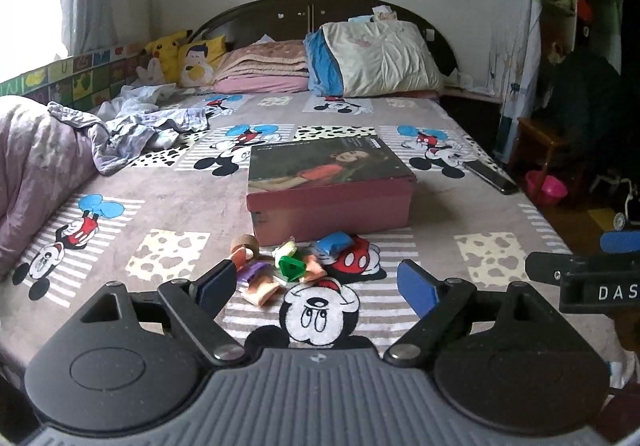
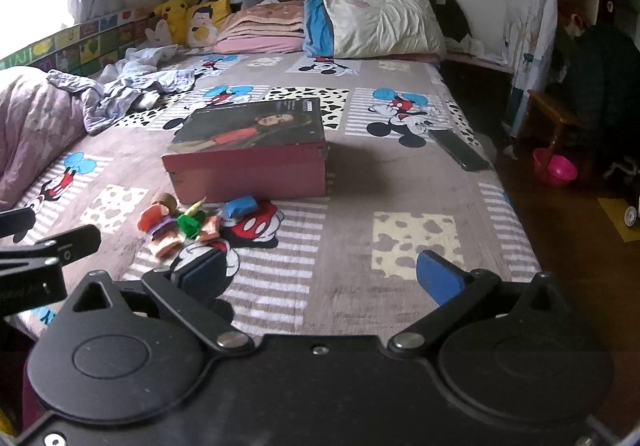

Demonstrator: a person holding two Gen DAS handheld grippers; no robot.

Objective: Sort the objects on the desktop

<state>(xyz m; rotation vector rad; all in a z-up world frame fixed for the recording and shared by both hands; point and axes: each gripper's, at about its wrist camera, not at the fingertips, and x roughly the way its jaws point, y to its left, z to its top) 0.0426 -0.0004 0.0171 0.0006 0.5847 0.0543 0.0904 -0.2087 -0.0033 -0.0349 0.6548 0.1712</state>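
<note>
A big bed (image 1: 224, 201) with a grey blanket full of cartoon mice, red shorts and blue bows.

In the middle of the blanket, a flat dark-red cardboard box (image 1: 330, 185) with a picture of a person on its closed lid.

Just in front of the box, a little heap of small things on the blanket, some touching each other:
- a small blue squashy packet (image 1: 333, 242), nearest the box, on the right of the heap
- a green plastic piece with a triangle hole (image 1: 292, 268), in the middle
- a small round brown wooden ring (image 1: 245, 244) on the left, close to the box corner
- a purple bit (image 1: 253, 270) and some orange-pink wrapped bits (image 1: 264, 292), nearest the camera

Off to the right, near the bed edge, a flat black phone (image 1: 491, 175), well apart from the heap.

At the far end, a cream and blue pillow (image 1: 376, 57), a stack of folded pink blankets (image 1: 264, 69) and a yellow soft toy (image 1: 168, 47). On the left, a crumpled pile of pale clothes (image 1: 132, 125).

Left gripper (image 1: 316, 288): black arms, blue pads, spread wide, nothing between them, up above the blanket just short of the heap.

Right gripper (image 2: 320, 276): also spread wide and holding nothing, over the striped part of the blanket, to the right of the heap.
</note>
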